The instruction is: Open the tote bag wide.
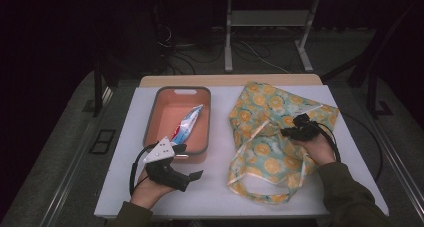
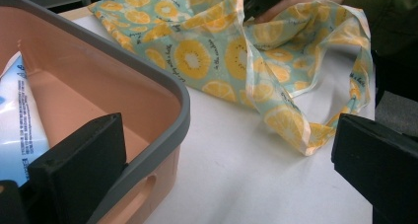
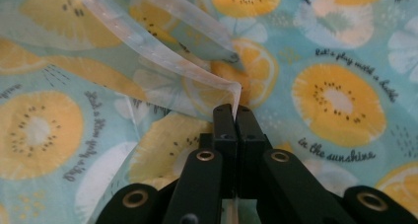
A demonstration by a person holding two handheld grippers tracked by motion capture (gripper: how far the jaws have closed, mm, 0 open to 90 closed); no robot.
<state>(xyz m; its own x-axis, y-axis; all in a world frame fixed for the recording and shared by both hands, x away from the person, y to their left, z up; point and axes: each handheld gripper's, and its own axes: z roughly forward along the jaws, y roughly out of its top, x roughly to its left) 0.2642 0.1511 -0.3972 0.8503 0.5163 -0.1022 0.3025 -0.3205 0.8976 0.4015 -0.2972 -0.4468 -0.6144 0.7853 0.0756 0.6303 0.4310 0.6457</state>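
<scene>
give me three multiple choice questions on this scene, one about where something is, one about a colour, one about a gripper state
1. Where does the blue-and-white packet lie?
A. on the fabric bag
B. inside the tray
C. on the bare table

2. What colour is the tray on its inside?
A. peach-orange
B. green
C. black

3. How does the right gripper stand?
A. wide open above the tray
B. open, touching nothing
C. shut on an edge of the fabric bag

Answers:
1. B, the high view shows the packet lying slantwise within the grey rim.
2. A, its walls and floor are peach-orange, while the rim is grey.
3. C, the right gripper view shows its jaws pressed together with a pale fabric edge between them.
</scene>
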